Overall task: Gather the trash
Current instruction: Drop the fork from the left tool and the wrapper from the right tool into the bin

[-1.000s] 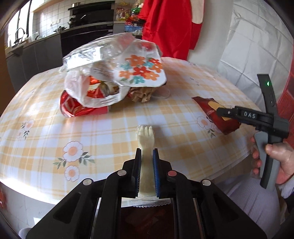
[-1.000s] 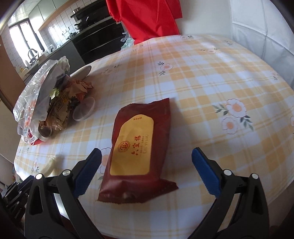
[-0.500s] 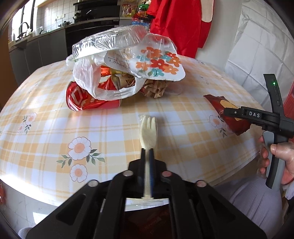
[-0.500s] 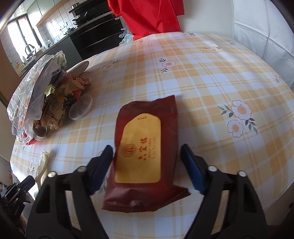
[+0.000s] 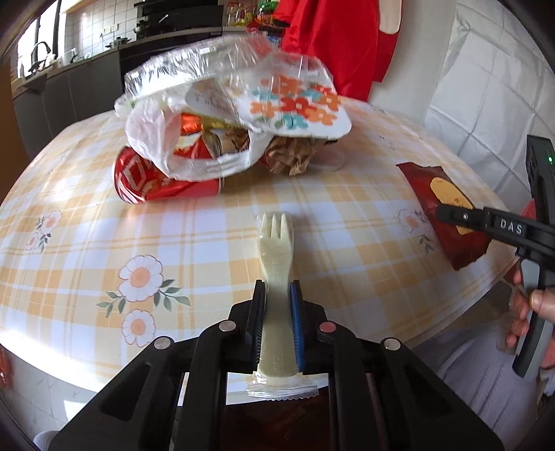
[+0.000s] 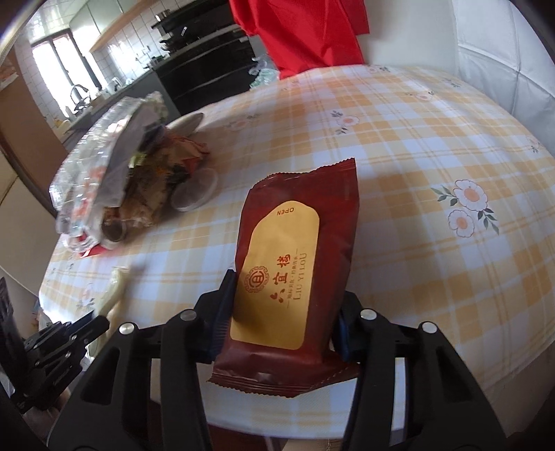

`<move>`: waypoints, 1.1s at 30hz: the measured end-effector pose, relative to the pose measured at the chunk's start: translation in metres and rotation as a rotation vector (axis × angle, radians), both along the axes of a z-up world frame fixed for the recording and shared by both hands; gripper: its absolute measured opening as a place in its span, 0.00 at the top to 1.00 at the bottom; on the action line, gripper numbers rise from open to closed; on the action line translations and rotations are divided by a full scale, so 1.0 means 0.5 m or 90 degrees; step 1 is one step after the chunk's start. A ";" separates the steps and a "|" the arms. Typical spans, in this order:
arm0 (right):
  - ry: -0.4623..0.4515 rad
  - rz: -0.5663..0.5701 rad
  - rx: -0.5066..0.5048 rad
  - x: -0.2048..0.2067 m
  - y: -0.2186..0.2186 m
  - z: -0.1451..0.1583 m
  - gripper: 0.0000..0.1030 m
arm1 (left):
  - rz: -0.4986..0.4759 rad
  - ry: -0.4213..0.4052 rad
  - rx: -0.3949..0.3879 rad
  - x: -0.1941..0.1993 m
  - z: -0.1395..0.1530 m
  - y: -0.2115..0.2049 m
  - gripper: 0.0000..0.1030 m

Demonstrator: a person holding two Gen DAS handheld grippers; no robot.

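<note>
My left gripper (image 5: 278, 298) is shut on the handle of a cream plastic fork (image 5: 276, 249) in a clear wrapper, held over the table's near edge. My right gripper (image 6: 282, 295) is shut on a dark red snack packet (image 6: 295, 256) with a yellow label; the packet's near end sticks out past the table edge. The packet (image 5: 447, 204) and the right gripper (image 5: 485, 225) also show at the right in the left wrist view. The fork (image 6: 116, 288) shows blurred at the left in the right wrist view.
A trash heap (image 5: 229, 125) lies mid-table: clear plastic bag, floral paper plate, red can (image 5: 156, 180), crumpled brown paper. It shows in the right wrist view (image 6: 131, 187) with a small clear lid (image 6: 194, 190). The checked tablecloth (image 5: 86, 225) covers the round table. A red cloth (image 6: 305, 31) hangs behind.
My right gripper closed from wide open onto the snack packet. My left gripper stayed shut on the fork and moved a little closer to the trash heap.
</note>
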State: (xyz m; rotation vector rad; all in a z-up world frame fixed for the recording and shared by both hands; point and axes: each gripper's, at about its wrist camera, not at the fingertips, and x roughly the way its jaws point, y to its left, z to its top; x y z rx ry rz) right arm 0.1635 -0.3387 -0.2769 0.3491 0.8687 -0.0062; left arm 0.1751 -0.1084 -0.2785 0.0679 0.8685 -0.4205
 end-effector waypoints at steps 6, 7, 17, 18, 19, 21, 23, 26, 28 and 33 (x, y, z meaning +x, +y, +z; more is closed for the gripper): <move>-0.030 0.010 0.002 -0.030 0.023 0.047 0.52 | 0.009 -0.016 -0.028 -0.020 0.035 0.024 0.86; -0.033 0.011 0.002 -0.032 0.026 0.052 0.52 | 0.011 -0.021 -0.032 -0.026 0.042 0.030 0.86; -0.066 0.041 0.001 -0.100 0.087 0.119 0.52 | 0.014 -0.054 -0.070 -0.110 0.114 0.081 0.86; -0.068 0.044 0.000 -0.106 0.093 0.124 0.52 | 0.012 -0.058 -0.074 -0.127 0.122 0.086 0.86; -0.072 0.047 -0.001 -0.113 0.099 0.131 0.52 | 0.010 -0.058 -0.076 -0.137 0.127 0.087 0.86; -0.080 0.054 0.000 -0.129 0.112 0.145 0.52 | 0.005 -0.053 -0.080 -0.161 0.131 0.093 0.86; -0.089 0.062 -0.005 -0.146 0.126 0.159 0.52 | -0.006 -0.042 -0.084 -0.189 0.128 0.098 0.86; -0.099 0.074 -0.013 -0.171 0.145 0.174 0.52 | -0.022 -0.025 -0.082 -0.225 0.114 0.100 0.86; -0.101 0.081 -0.017 -0.186 0.155 0.178 0.52 | -0.037 -0.013 -0.076 -0.244 0.102 0.094 0.86; -0.097 0.095 -0.022 -0.212 0.179 0.180 0.52 | -0.046 -0.040 -0.078 -0.276 0.108 0.094 0.50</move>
